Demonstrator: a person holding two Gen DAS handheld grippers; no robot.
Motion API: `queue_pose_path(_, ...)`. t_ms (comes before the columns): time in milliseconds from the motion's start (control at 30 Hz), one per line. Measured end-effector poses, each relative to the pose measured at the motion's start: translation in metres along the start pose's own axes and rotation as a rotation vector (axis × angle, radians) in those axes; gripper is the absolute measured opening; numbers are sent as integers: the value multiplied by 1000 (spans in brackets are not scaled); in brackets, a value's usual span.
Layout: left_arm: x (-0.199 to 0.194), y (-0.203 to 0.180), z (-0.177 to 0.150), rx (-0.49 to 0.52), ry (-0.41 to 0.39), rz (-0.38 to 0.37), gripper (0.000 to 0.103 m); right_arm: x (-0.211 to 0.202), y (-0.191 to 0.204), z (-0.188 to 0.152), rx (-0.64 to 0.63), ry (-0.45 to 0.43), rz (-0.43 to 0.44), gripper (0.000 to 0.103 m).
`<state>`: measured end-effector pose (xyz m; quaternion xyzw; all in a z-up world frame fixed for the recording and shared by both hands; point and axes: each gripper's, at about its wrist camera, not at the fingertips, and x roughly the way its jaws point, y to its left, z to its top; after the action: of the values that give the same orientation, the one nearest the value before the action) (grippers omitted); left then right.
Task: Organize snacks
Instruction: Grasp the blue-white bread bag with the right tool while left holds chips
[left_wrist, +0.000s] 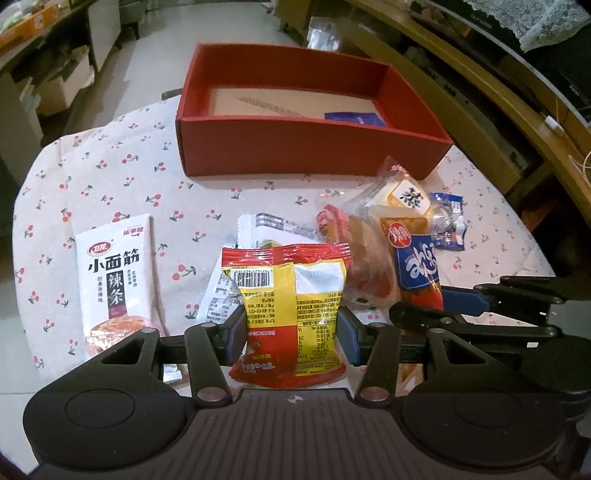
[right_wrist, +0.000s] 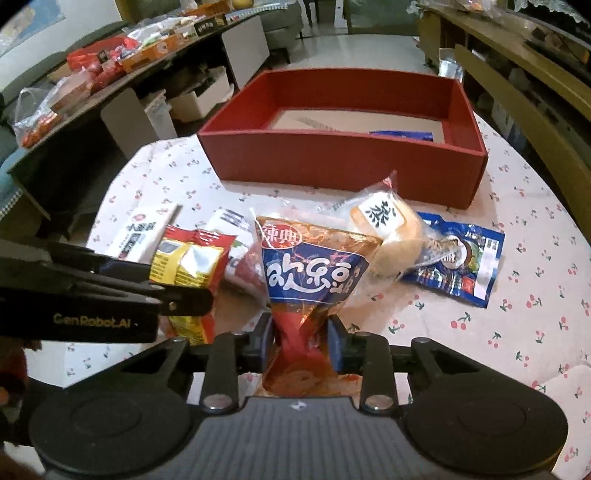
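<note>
**poster1:** Red cardboard box sitting at the far side of the cherry-print tablecloth, open top, with a small blue packet lying inside near its right end. Can't tell what the grey strip on the box floor is.

**poster2:** Yep, and nearer than the box, a loose heap of snacks. White spicy-strip pack flat on the cloth at the left, well apart from the box. Clear-wrapped bun just in front of the box wall, touching a blue coconut-picture packet on its right.

**poster1:** Left gripper clamped on a yellow and red bag, pads pressing both sides, bag upright between the fingers, back label facing the camera.

**poster2:** Right gripper pinching the lower end of an orange and blue bag, squeezed into a narrow waist between the pads, top fanning out above. Both bags side by side at the near edge of the heap, yellow one on the left, not in the box yet.
</note>
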<state>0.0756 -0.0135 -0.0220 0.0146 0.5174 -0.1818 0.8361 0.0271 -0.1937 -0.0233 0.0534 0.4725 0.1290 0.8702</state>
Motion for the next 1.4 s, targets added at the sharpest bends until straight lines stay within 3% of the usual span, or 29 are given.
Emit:
queue_pose_path(300,-8,-3,6,-3,-26,-25,58,-22,-8,6,40,-62,34,45)
queue_pose_path(600,12,-8,1,5,27,0,58,6,-3,2,5,13,-5,45)
queue_pose_path(967,22,2,0,-32,39,38,59,28,-14,7,60,43,13,64)
queue_pose_path(1033,27,3,-1,-39,52,46,60,28,-16,8,72,42,14,60)
queue_pose_path(1200,23,-10,-5,14,50,58,59,8,-1,5,-10,-4,12,38)
queue_pose_path(1400,11,-15,-2,21,12,42,58,-4,-3,4,-6,-16,35,37)
